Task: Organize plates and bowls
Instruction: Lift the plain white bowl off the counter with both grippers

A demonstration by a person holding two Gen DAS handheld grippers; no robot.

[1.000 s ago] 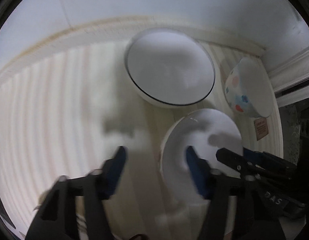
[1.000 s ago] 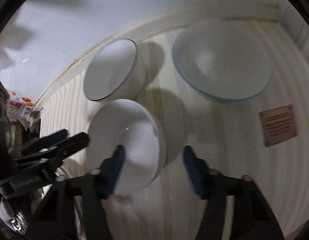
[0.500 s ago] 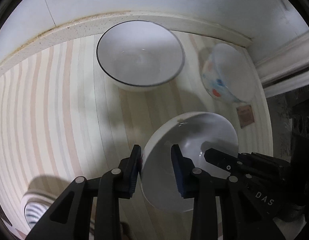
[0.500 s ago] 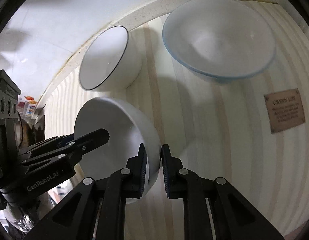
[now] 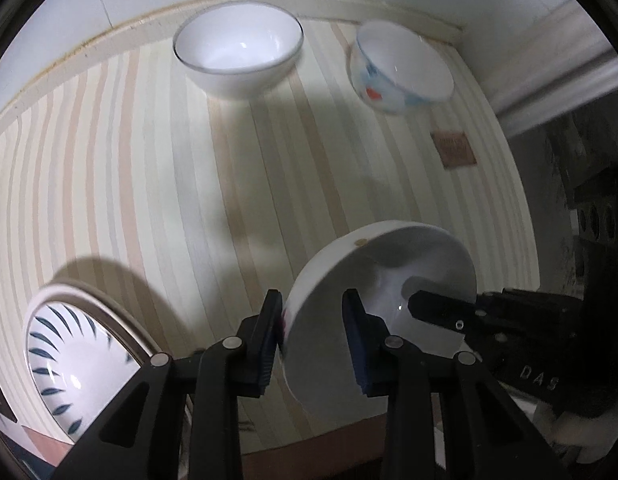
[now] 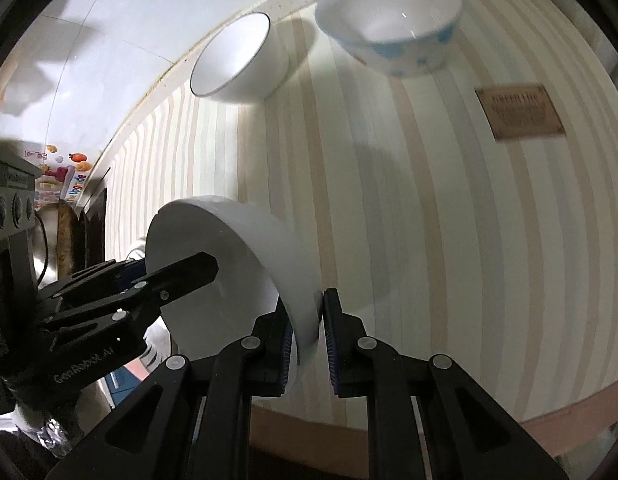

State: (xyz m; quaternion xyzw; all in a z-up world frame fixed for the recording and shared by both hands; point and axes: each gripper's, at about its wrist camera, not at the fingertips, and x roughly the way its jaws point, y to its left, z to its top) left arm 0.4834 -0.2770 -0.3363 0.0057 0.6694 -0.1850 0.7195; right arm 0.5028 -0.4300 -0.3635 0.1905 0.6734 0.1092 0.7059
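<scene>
A plain white bowl (image 5: 389, 280) is held tilted above the striped mat, gripped on opposite rims by both grippers. My left gripper (image 5: 313, 336) is shut on its near rim. My right gripper (image 6: 305, 336) is shut on the other rim of the white bowl (image 6: 237, 264). A white bowl with a dark rim line (image 5: 239, 50) stands at the back of the mat, also in the right wrist view (image 6: 237, 64). A bowl with blue and red spots (image 5: 401, 68) stands to its right, also in the right wrist view (image 6: 393, 20).
A plate with blue leaf marks (image 5: 77, 364) lies at the mat's near left. A brown label (image 5: 455, 148) is on the mat's right side (image 6: 517, 112). A white wall runs behind the mat (image 5: 149, 152). The table edge is close in front.
Both grippers closed on the white bowl's rims and lifted it back toward the near edge, tilted. The plate with leaf marks came into the left view.
</scene>
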